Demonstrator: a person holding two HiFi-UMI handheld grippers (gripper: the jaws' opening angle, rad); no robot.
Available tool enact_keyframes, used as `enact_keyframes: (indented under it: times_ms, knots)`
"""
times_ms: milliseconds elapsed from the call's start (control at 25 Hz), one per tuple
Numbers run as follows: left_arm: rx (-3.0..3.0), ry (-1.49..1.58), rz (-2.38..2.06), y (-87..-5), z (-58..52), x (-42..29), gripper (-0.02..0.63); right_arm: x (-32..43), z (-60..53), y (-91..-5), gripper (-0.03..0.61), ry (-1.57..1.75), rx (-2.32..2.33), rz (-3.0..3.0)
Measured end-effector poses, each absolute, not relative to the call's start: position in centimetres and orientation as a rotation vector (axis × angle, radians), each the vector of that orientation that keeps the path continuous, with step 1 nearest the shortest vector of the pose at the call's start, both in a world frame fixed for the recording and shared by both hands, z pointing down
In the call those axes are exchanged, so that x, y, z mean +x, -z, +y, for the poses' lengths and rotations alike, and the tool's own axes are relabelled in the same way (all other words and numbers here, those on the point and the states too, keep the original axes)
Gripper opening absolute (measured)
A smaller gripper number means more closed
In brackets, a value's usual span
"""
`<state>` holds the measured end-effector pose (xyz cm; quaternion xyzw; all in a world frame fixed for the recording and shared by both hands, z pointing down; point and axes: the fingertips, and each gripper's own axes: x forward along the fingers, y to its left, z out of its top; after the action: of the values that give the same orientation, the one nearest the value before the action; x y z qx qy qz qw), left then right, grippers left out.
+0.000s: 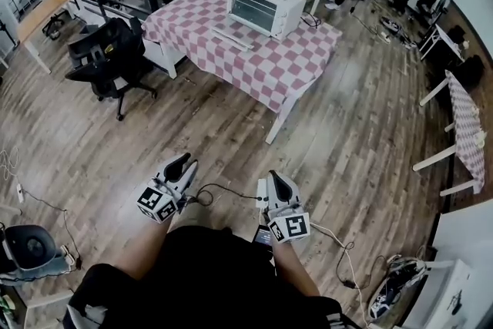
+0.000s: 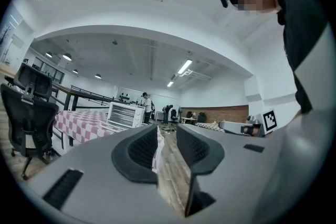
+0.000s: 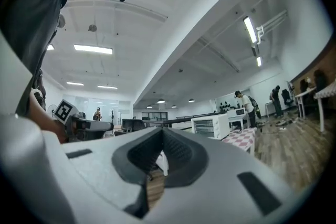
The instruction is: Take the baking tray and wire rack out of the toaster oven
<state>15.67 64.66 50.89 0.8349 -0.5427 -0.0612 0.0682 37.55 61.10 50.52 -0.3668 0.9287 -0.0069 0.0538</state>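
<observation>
We are holding both tools low and level in front of our body, and neither has anything in it. The left gripper [image 2: 167, 136] is showing a narrow gap between its ribbed pads, with only floor boards visible through it. The right gripper [image 3: 161, 136] is closing its pads together at the tips, again on nothing. We judge this to be a carrying posture: there is nothing within reach, so there is no cause to spread the jaws yet.

In the head view the left gripper [image 1: 182, 162] and the right gripper [image 1: 276, 179] are sitting side by side at the lower middle of the frame, both pointing up the picture over the wooden floor [image 1: 231, 127].

The toaster oven [image 1: 266, 5] is standing in the upper middle of that frame, on the table with the checked cloth [image 1: 269, 69], well apart from both grippers, with open floor between. In the left gripper view the toaster oven [image 2: 125, 114] is appearing small, left of the jaws and just above them. In the right gripper view the toaster oven [image 3: 212, 126] is lying right of the jaws.

We are not making out the baking tray or the wire rack themselves at this range. We are taking them to be inside the oven, so the approach comes first.

An office chair [image 1: 108, 58] is standing left of the table.
</observation>
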Motion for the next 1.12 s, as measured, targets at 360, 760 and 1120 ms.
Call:
enact_keyframes:
  times_ms: [360,760,1120]
  knots:
    - [2.511,0.211,-1.596,-50.5,61.3,14.4,0.091,36.3,57.7,-49.3,0.003,0.034,-1.105,2.805]
    - [2.518,0.3,-1.532,-51.2,50.6,11.1,0.091,34.0,48.5,-49.4,0.003,0.006,-1.203,2.828]
    - [2.564,0.262,-1.463,-49.4,37.6,6.0,0.091,28.7,36.7,-46.1,0.003,-0.071,-1.316,2.787]
